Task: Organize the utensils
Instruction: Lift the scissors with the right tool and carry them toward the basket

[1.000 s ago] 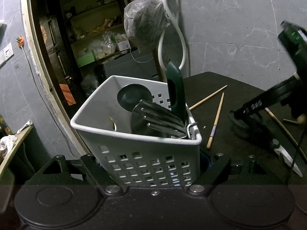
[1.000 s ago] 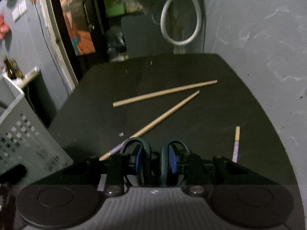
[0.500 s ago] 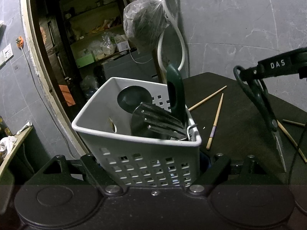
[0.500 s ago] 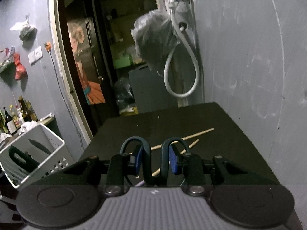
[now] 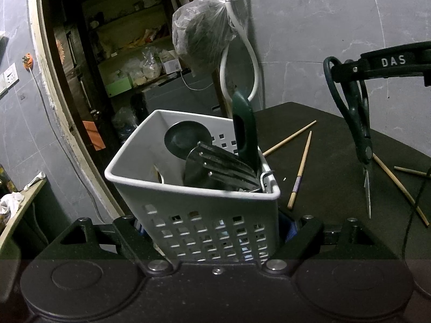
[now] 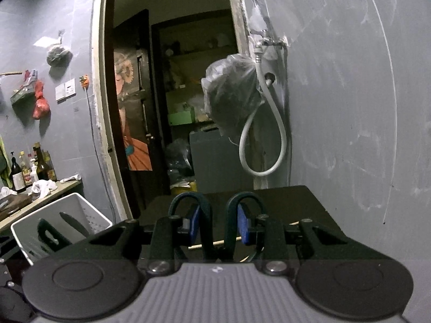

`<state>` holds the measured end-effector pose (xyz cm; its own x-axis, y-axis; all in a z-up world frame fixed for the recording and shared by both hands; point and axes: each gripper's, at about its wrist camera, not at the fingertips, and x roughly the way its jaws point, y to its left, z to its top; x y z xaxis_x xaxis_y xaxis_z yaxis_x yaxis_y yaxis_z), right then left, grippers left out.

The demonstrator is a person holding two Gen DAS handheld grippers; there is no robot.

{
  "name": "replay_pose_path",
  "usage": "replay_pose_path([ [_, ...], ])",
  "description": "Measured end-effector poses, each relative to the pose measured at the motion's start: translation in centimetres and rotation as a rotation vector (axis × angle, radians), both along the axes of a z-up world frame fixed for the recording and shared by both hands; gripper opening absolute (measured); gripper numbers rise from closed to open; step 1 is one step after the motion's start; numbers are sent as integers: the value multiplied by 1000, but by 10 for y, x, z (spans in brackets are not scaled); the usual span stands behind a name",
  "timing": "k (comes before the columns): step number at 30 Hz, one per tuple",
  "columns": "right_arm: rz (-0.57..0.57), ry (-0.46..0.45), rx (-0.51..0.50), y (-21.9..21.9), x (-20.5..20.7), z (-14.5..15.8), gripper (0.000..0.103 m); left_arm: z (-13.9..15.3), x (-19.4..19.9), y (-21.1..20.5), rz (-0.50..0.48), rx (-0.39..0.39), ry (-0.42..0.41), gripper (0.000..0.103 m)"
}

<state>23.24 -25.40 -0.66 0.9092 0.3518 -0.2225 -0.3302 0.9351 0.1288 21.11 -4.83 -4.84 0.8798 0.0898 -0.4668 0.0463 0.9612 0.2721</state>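
My left gripper (image 5: 218, 226) is shut on the lower wall of a white perforated basket (image 5: 126, 145), which holds a green-handled tool (image 5: 243, 132), a slotted metal spatula (image 5: 215, 161) and a dark ladle (image 5: 186, 138). My right gripper (image 6: 217, 223) is shut on the dark loop handles of a pair of scissors (image 6: 204, 215). In the left wrist view the scissors (image 5: 361, 134) hang blade-down from the right gripper (image 5: 350, 70), above the black table (image 5: 323, 161) and to the right of the basket. The right wrist view shows the basket (image 6: 27, 226) at lower left.
Several wooden chopsticks lie loose on the table, one (image 5: 300, 169) just right of the basket and another (image 5: 398, 188) under the scissors. A bagged bundle (image 5: 202, 43) and a white hose (image 5: 253, 62) hang on the wall behind. A doorway opens at the back left.
The right gripper has risen and tipped upward with the scissors, which left the table and now hang point-down. The left gripper and basket have not moved.
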Motion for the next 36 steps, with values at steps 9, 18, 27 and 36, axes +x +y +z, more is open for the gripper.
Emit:
replay_pose_path([
  [9, 0, -55, -10, -4, -35, 0, 33, 0, -1, 0, -2, 1, 0, 86],
  [18, 20, -59, -15, -18, -66, 2, 33, 2, -2, -2, -11, 10, 1, 86],
  [27, 31, -30, -14, -29, -82, 1, 34, 1, -2, 1, -16, 14, 2, 86],
  [36, 43, -2, -1, -31, -83, -3, 38, 1, -2, 1, -16, 13, 1, 86],
])
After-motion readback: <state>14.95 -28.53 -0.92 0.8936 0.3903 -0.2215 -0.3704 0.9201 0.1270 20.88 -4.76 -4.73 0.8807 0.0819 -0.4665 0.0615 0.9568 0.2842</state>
